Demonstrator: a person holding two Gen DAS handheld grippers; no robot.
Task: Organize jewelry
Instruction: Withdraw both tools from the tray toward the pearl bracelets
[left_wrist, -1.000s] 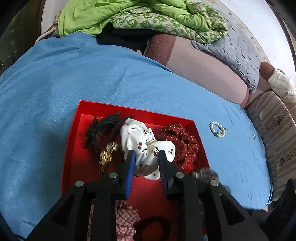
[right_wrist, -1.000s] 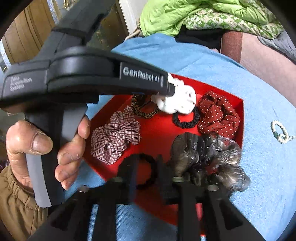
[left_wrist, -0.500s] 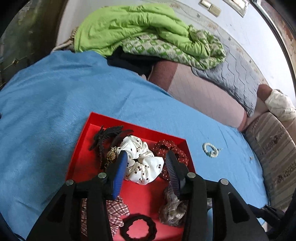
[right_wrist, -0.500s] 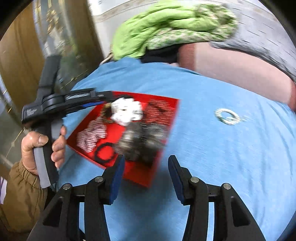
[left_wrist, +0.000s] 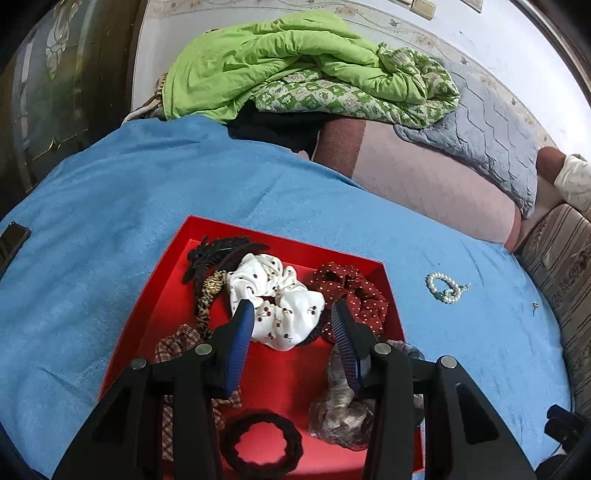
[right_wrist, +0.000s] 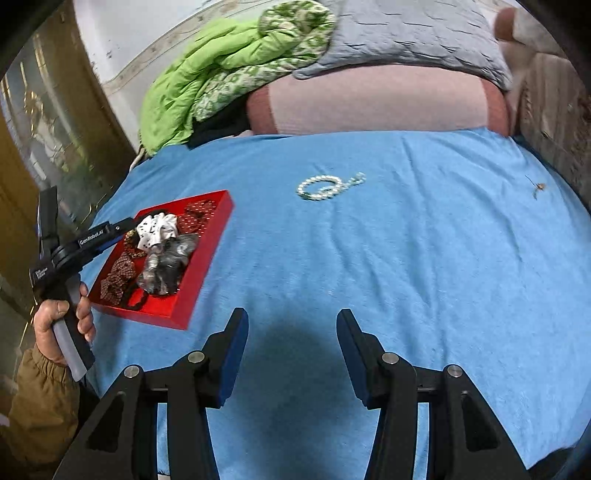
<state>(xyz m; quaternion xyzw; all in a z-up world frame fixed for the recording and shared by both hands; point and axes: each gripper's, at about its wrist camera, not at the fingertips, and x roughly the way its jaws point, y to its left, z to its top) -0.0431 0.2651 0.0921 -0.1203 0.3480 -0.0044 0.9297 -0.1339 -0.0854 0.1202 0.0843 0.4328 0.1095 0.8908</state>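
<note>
A red tray (left_wrist: 280, 242) on the blue bedcover holds a white cherry-print scrunchie (left_wrist: 275, 291), a dark red dotted scrunchie (left_wrist: 351, 288), a grey one (left_wrist: 343, 417), a checked one, black hair ties and a black claw clip (left_wrist: 218, 253). My left gripper (left_wrist: 291, 308) hovers open over the tray. The white scrunchie lies loose below its fingertips. A pearl bracelet (right_wrist: 325, 186) lies on the cover, right of the tray (right_wrist: 199, 273). My right gripper (right_wrist: 291, 321) is open over bare cover, nothing between its fingers. The bracelet (left_wrist: 445, 288) also shows in the left wrist view.
Green bedding (left_wrist: 288, 70), a grey quilt (left_wrist: 491, 140) and a pink bolster (left_wrist: 424, 177) are piled behind the cover. A tiny metal piece (right_wrist: 537, 188) lies at the far right. A person's hand (right_wrist: 62, 317) holds the left gripper's handle. A dark flat object (left_wrist: 11, 240) sits at the left edge.
The left gripper opened off the white scrunchie and drew back a little. The right gripper swung away from the tray to the right, over open cover toward the bracelet.
</note>
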